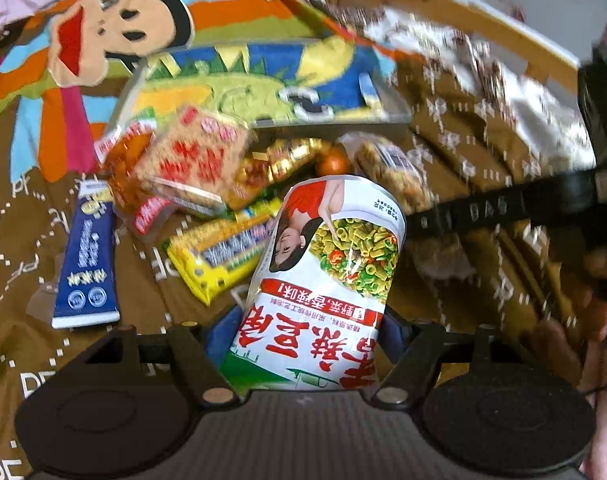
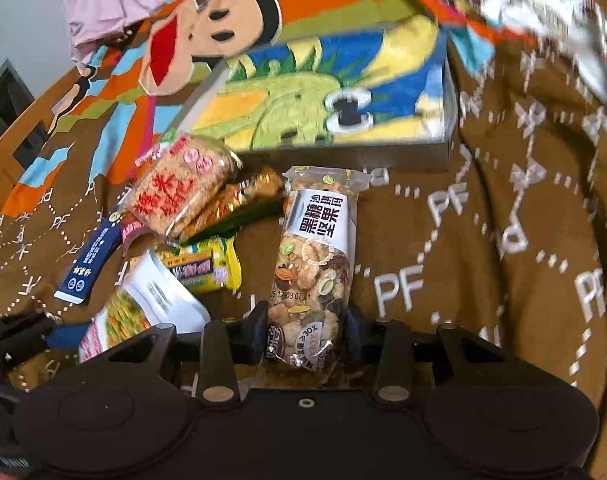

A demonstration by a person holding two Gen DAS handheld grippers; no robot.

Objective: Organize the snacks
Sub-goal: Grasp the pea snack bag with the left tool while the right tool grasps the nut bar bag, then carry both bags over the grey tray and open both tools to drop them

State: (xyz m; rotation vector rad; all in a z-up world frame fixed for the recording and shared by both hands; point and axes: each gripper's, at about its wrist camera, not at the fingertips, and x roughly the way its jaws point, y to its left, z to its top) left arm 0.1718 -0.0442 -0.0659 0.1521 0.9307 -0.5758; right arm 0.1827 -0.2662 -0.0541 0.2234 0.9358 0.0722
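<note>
My left tongs (image 1: 309, 332) are clamped on the white snack bag (image 1: 327, 264), held above the brown PF-patterned cloth (image 2: 443, 240). My right tongs (image 2: 307, 330) are clamped on the clear nut-bar packet (image 2: 315, 264). The remaining snack pile (image 1: 191, 184), including the blue sachet (image 1: 88, 256) and yellow packet (image 1: 219, 256), lies just in front of the grey tray (image 2: 359, 156), which holds a dinosaur-print towel (image 2: 335, 100)

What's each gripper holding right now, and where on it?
Left gripper: white pickle packet, near its bottom end. Right gripper: clear nut bar, near its lower end.
</note>
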